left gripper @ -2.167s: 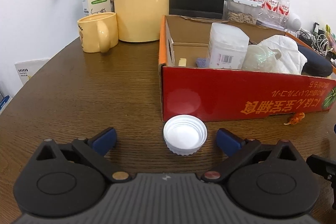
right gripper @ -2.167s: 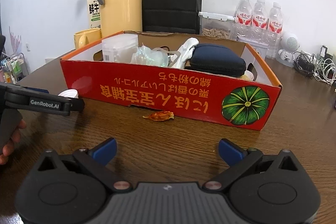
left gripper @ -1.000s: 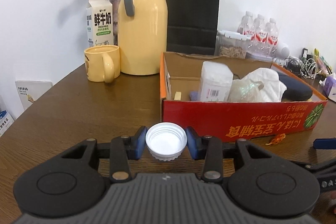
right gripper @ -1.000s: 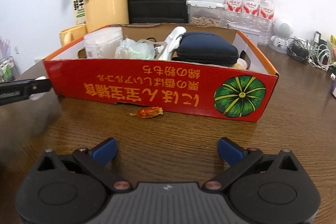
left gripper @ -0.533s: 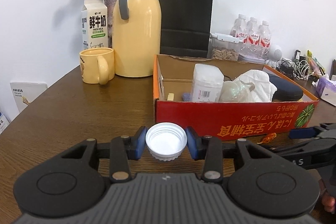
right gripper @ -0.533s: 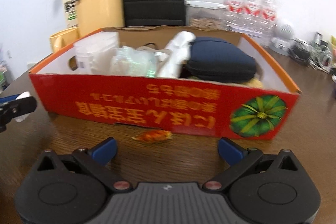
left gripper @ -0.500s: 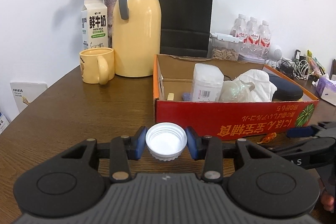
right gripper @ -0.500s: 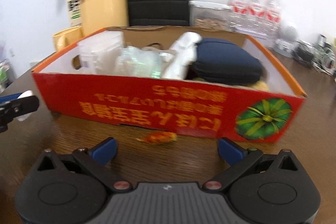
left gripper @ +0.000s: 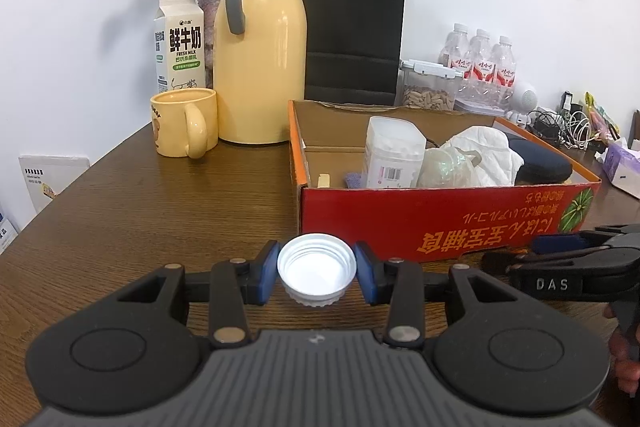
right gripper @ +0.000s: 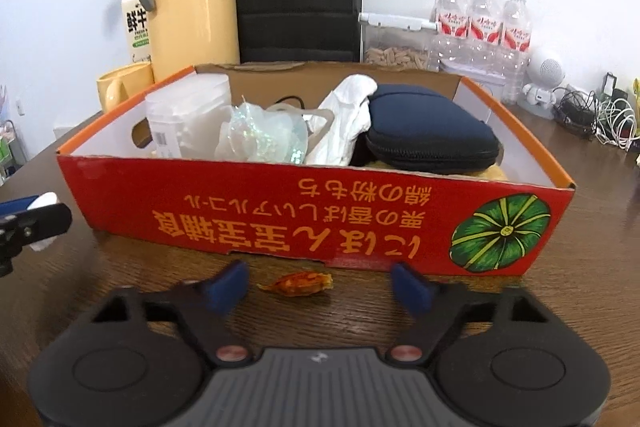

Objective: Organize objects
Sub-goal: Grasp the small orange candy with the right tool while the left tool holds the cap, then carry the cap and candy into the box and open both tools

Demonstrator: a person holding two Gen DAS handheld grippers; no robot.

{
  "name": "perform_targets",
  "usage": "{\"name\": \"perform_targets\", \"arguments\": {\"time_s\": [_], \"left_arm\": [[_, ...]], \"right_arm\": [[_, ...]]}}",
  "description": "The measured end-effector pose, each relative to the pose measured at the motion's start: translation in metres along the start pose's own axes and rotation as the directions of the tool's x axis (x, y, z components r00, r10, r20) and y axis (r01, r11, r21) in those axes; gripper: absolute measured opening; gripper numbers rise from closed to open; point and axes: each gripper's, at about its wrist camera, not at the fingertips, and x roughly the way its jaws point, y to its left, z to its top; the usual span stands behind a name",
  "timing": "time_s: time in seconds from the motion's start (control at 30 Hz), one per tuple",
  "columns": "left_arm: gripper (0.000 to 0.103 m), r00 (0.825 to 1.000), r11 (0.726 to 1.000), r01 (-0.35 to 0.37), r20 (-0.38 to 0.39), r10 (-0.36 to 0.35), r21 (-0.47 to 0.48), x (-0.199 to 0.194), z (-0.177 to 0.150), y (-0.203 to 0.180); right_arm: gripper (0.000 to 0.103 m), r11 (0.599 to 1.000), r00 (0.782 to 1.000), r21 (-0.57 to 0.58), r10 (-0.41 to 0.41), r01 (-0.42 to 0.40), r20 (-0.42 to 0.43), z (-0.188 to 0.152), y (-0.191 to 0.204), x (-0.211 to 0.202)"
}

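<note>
My left gripper is shut on a white plastic cap and holds it above the table, left of the red cardboard box. The box holds a white tub, crumpled plastic, a white cloth and a dark blue pouch. My right gripper is open around a small orange wrapped candy that lies on the table in front of the box. The right gripper shows at the right edge of the left wrist view.
A yellow thermos, yellow mug, milk carton, black paper bag, snack container and water bottles stand behind the box. Cables lie at the far right. The table is dark wood.
My right gripper has moved forward and down, so the orange candy now lies between its fingers. My left gripper still holds the white cap, lifted and steady.
</note>
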Motion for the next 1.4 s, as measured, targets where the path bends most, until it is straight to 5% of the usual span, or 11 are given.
{"name": "perform_targets", "arguments": {"time_s": [0.03, 0.2, 0.87, 1.0, 1.4], "left_arm": [[0.041, 1.000, 1.000, 0.000, 0.000, 0.000, 0.000, 0.000, 0.000, 0.000], [0.041, 1.000, 1.000, -0.003, -0.002, 0.003, -0.002, 0.000, -0.001, 0.000], [0.041, 1.000, 1.000, -0.011, -0.001, 0.011, -0.018, 0.001, 0.000, 0.004], [0.041, 0.999, 0.999, -0.005, 0.053, 0.007, -0.037, -0.011, 0.005, 0.005], [0.041, 0.978, 0.997, 0.066, 0.200, -0.056, -0.041, -0.006, 0.098, -0.039]], "right_arm": [[0.040, 1.000, 1.000, 0.001, 0.008, -0.008, 0.009, 0.000, 0.000, -0.002], [0.013, 0.999, 0.998, 0.014, 0.048, -0.049, 0.030, -0.003, -0.002, -0.009], [0.012, 0.993, 0.982, 0.013, 0.110, -0.113, 0.152, -0.014, -0.008, -0.050], [0.012, 0.992, 0.971, 0.011, 0.121, -0.126, 0.205, -0.015, -0.010, -0.067], [0.012, 0.989, 0.928, -0.030, 0.145, -0.143, 0.343, 0.069, -0.011, -0.074]]}}
